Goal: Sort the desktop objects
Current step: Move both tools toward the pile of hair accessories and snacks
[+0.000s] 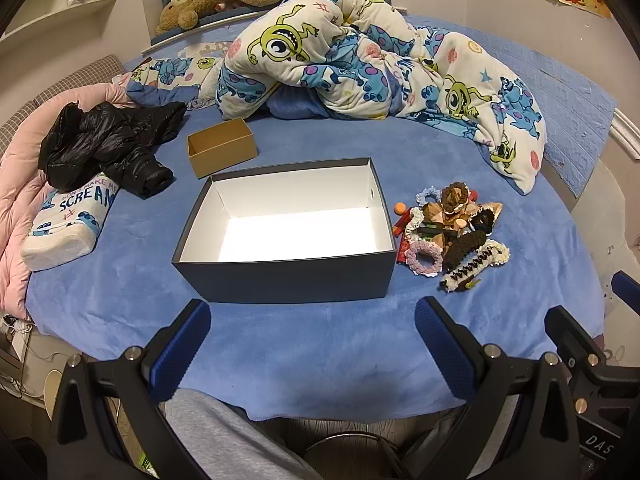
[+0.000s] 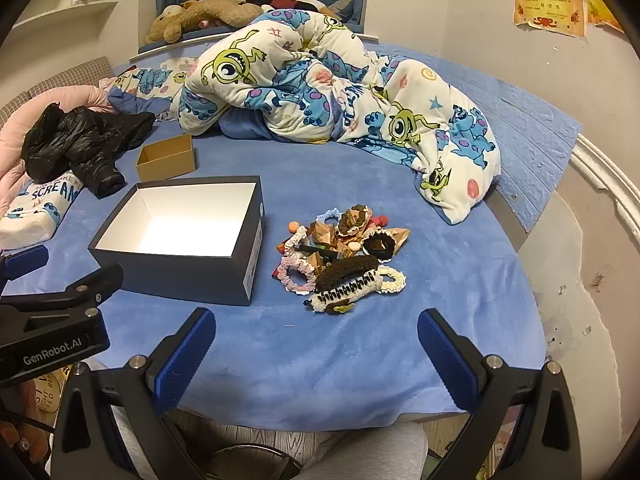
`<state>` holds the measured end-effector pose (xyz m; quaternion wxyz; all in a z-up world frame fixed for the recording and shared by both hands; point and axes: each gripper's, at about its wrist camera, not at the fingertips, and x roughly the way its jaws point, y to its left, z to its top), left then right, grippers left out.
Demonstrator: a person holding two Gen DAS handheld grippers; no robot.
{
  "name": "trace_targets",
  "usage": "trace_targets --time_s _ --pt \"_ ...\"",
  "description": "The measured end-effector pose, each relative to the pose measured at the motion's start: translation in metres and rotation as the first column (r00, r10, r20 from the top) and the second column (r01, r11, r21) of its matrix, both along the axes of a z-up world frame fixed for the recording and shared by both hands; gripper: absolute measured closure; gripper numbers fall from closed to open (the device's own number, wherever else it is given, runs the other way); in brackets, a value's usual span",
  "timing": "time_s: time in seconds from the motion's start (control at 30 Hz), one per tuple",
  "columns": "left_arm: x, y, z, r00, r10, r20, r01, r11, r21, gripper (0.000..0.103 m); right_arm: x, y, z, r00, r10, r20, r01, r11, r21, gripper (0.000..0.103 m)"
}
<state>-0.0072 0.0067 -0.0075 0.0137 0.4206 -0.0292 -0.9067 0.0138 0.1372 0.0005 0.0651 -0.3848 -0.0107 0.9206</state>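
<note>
Step in hand: the start of the sorting, as I judged it; nothing had been lifted and both boxes stood bare inside.
Black jacket point(image 1: 108, 144): one, crumpled at the far left of the bed point(image 1: 304, 344), beside one printed pillow point(image 1: 68, 228).
Small brown box point(image 1: 222, 146): one, open, behind the big box and apart from it.
Dark blue box point(image 1: 288, 232): one, open, white inside, in the middle of the blue bed cover.
Pile of hair accessories point(image 2: 344, 256): one heap, just right of the dark blue box and nearly touching it; at least three scrunchies, one long dark clip, one comb-toothed clip, some gold bows and small orange pieces; an exact count could not be told.
Left claw point(image 1: 312, 344): released, jaws wide, holding nothing, facing the near wall of the dark blue box.
Right claw point(image 2: 316, 350): released, jaws wide, holding nothing, facing the pile.
Next move, my judgement: the right claw would need to reach to the pile and close on one piece at its near edge, without dragging tangled neighbours.
</note>
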Motion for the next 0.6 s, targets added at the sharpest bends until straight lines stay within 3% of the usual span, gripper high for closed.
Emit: trace_targets --time_s 0.43,0.5,0.6 --pt "-0.003 0.009 -0.015 0.999 -0.034 -0.009 0.033 0.999 -0.007 0.000 0.000 0.009 -0.003 0.999 -0.019 -0.028 0.019 1.000 -0.016 0.000" --pt "-0.009 0.014 -0.023 0.999 -0.052 0.013 0.052 0.999 -0.009 0.000 0.002 0.017 -0.007 0.998 -0.030 -0.054 0.029 0.999 -0.026 0.000" --pt "-0.019 0.030 -0.040 0.991 -0.126 0.047 0.127 0.992 -0.003 0.000 -0.003 0.032 -0.027 0.999 -0.039 -0.017 0.039 0.999 0.013 0.000"
